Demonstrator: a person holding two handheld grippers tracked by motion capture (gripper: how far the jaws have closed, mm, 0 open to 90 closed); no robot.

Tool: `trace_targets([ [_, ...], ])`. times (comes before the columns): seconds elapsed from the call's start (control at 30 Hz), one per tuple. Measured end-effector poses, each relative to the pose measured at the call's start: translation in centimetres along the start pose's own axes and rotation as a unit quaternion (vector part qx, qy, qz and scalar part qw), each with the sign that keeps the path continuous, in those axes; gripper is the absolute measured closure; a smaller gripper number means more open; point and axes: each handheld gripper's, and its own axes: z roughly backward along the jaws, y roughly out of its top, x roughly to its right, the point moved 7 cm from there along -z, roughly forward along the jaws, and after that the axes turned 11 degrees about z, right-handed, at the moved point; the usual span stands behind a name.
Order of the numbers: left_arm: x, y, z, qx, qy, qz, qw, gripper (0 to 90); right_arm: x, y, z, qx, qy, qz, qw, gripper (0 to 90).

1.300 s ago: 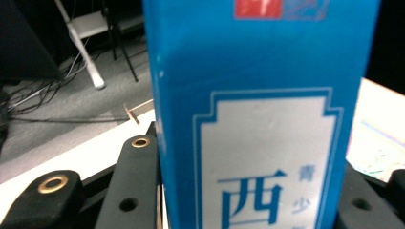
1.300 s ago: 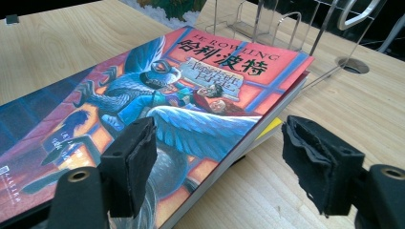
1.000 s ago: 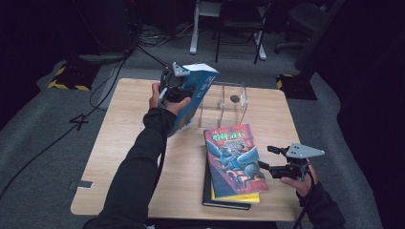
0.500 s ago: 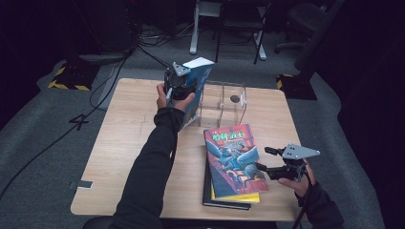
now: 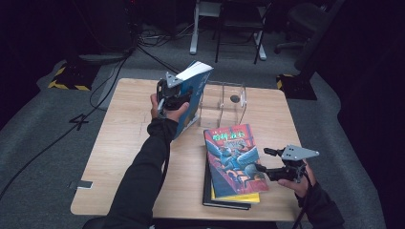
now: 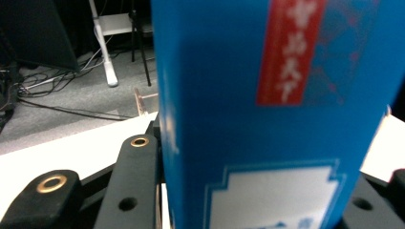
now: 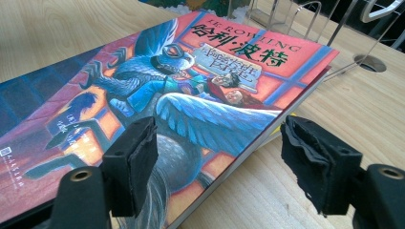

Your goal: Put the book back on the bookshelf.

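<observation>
A blue book [image 5: 195, 86] is held tilted over the far middle of the table, just left of a clear acrylic stand [image 5: 224, 98]. My left gripper [image 5: 184, 98] is shut on it. In the left gripper view the blue cover [image 6: 267, 119] sits between the black jaws of the left gripper [image 6: 267, 162]. A stack of books topped by a colourful illustrated one [image 5: 234, 160] lies at the near right. My right gripper [image 5: 263, 160] stands open at its right edge. In the right gripper view one jaw of the right gripper [image 7: 219, 143] hovers over the cover [image 7: 191, 86], the other over the bare wood.
The wooden table [image 5: 129, 143] has free room on its left half. A round hole [image 7: 368, 63] lies in the tabletop beside the stand. Chair legs and cables [image 5: 143, 43] lie on the grey floor beyond the far edge.
My left hand has come down a little with the blue book, which now sits lower beside the clear stand. The right hand has kept still.
</observation>
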Motion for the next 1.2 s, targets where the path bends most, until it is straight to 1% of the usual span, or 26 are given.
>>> trace_targets([
  [0.03, 0.0, -0.4, 0.4, 0.0, -0.002, -0.003, 1.0, 60.0, 0.0, 0.0, 0.0, 0.0, 0.001, 0.001, 1.0, 28.6],
  [0.07, 0.0, -0.4, 0.4, 0.0, -0.002, -0.003, 1.0, 59.9, 0.0, 0.0, 0.0, 0.0, 0.001, 0.001, 1.0, 28.6],
  [0.1, 0.0, -0.8, 0.9, 0.002, -0.002, -0.003, 1.0, 59.9, -0.1, 0.0, 0.0, -0.001, 0.002, 0.001, 1.0, 28.5],
  [0.27, -0.4, -1.9, 2.0, 0.002, -0.01, -0.001, 0.9999, 59.6, -0.1, -0.1, -0.2, -0.006, 0.003, 0.001, 1.0, 28.4],
  [0.33, -0.5, -2.4, 2.5, -0.003, -0.012, -0.004, 0.9999, 59.5, -0.2, -0.1, -0.3, -0.007, 0.004, 0.002, 1.0, 28.3],
  [0.4, -0.5, -2.6, 2.6, -0.002, -0.013, -0.005, 0.9999, 59.4, -0.2, -0.1, -0.3, -0.008, 0.005, 0.003, 1.0, 28.2],
  [0.47, -0.8, -3.1, 3.2, -0.01, -0.018, -0.004, 0.9998, 59.2, -0.3, -0.2, -0.3, -0.011, 0.005, 0.003, 0.9999, 28.2],
  [0.53, -1.0, -3.3, 3.4, -0.012, -0.02, -0.005, 0.9997, 59.2, -0.3, -0.2, -0.4, -0.011, 0.006, 0.003, 0.9999, 28.2],
  [0.57, -1.2, -3.4, 3.6, -0.014, -0.024, -0.001, 0.9996, 59.1, -0.3, -0.2, -0.4, -0.012, 0.005, 0.004, 0.9999, 28.2],
  [0.6, -1.2, -3.4, 3.6, -0.014, -0.024, -0.001, 0.9996, 59.1, -0.3, -0.2, -0.4, -0.012, 0.005, 0.004, 0.9999, 28.2],
  [0.63, -1.6, -3.4, 3.6, -0.017, -0.028, 0.003, 0.9995, 59.0, -0.3, -0.2, -0.4, -0.012, 0.006, 0.004, 0.9999, 28.2],
  [0.73, -1.7, -3.3, 3.6, -0.018, -0.032, 0.003, 0.9993, 58.7, -0.4, -0.2, -0.5, -0.014, 0.007, 0.006, 0.9999, 28.2],
  [0.77, -1.7, -3.2, 3.5, -0.021, -0.034, -0.003, 0.9992, 58.6, -0.4, -0.2, -0.5, -0.015, 0.007, 0.006, 0.9998, 28.2],
  [0.87, -1.7, -2.9, 3.5, -0.021, -0.038, -0.006, 0.9991, 57.7, -0.5, -0.2, -0.5, -0.015, 0.008, 0.006, 0.9998, 28.2],
  [0.9, -1.7, -2.6, 3.5, -0.021, -0.042, -0.004, 0.9989, 57.4, -0.5, -0.2, -0.5, -0.016, 0.009, 0.007, 0.9998, 28.2],
  [0.97, -1.7, -2.6, 3.5, -0.024, -0.043, -0.003, 0.9988, 57.2, -0.5, -0.2, -0.5, -0.017, 0.008, 0.007, 0.9998, 28.2],
  [1.03, -1.7, -2.4, 3.3, -0.026, -0.043, -0.012, 0.9987, 57.4, -0.5, -0.2, -0.5, -0.017, 0.01, 0.008, 0.9998, 28.2],
  [1.07, -1.7, -2.3, 3.3, -0.028, -0.042, -0.012, 0.9987, 57.4, -0.5, -0.2, -0.5, -0.018, 0.009, 0.009, 0.9998, 28.2],
  [1.2, -1.8, -2.2, 3.4, -0.021, -0.049, -0.006, 0.9986, 56.7, -0.5, -0.2, -0.5, -0.018, 0.009, 0.009, 0.9998, 28.2],
])
